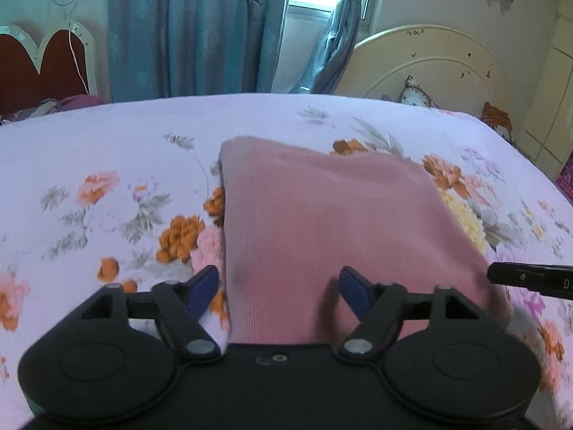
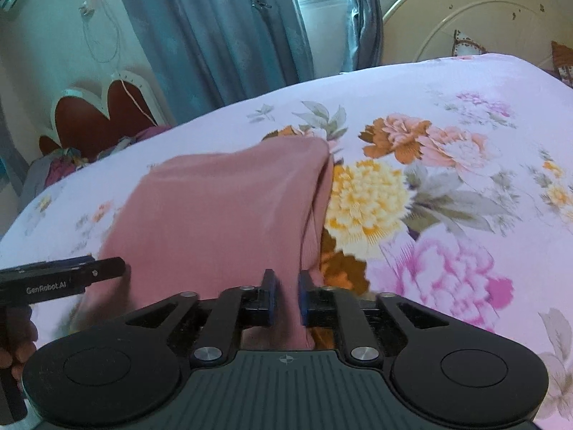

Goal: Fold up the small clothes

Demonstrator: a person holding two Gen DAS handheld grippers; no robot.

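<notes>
A pink ribbed garment (image 1: 322, 222) lies folded on the floral bedsheet (image 1: 107, 165), its near end under both grippers. My left gripper (image 1: 279, 286) is open wide. Its left pad sits over the sheet just off the garment's left edge, and its right pad over the pink cloth. My right gripper (image 2: 286, 297) is over the garment's (image 2: 222, 215) right edge. Its blue pads stand a little apart, with the edge fold running loosely between them. One of the right gripper's fingers (image 1: 530, 279) shows at the garment's right side in the left wrist view.
The bed's far edge runs below blue curtains (image 1: 200, 28) and a window. A cream headboard (image 1: 429, 61) with cushions stands at the right, and a red heart-shaped headboard (image 1: 43, 64) at the far left. A hand (image 2: 18, 351) holds the left gripper's handle.
</notes>
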